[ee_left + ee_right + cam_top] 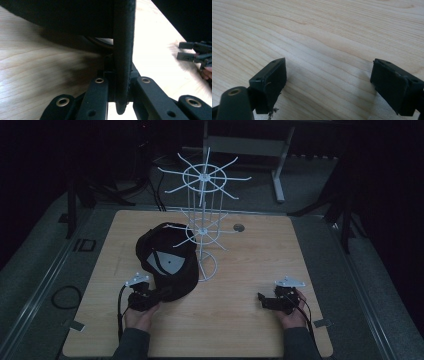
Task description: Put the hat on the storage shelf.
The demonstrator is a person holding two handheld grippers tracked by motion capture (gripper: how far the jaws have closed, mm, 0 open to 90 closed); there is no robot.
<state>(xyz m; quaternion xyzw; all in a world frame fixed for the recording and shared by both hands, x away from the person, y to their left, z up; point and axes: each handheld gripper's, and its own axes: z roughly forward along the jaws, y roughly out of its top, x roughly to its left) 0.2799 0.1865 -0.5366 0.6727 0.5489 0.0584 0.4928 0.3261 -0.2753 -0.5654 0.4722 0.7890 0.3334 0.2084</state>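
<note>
High view: wooden table (240,330), white wire rack (202,227) standing at centre-far. Black cap (167,262) lies just left of the rack base, inside facing up. Left gripper (150,296) at near-left, touching the cap's near edge. Right gripper (264,300) at near-right, well apart from the cap, over bare wood.

Left gripper view: 2 jaws closed tight on the cap brim (123,50), which stands on edge between them. Right gripper (185,51) visible far right.

Right gripper view: right gripper (328,82) jaws spread wide, nothing between them, just above the table (324,32).
</note>
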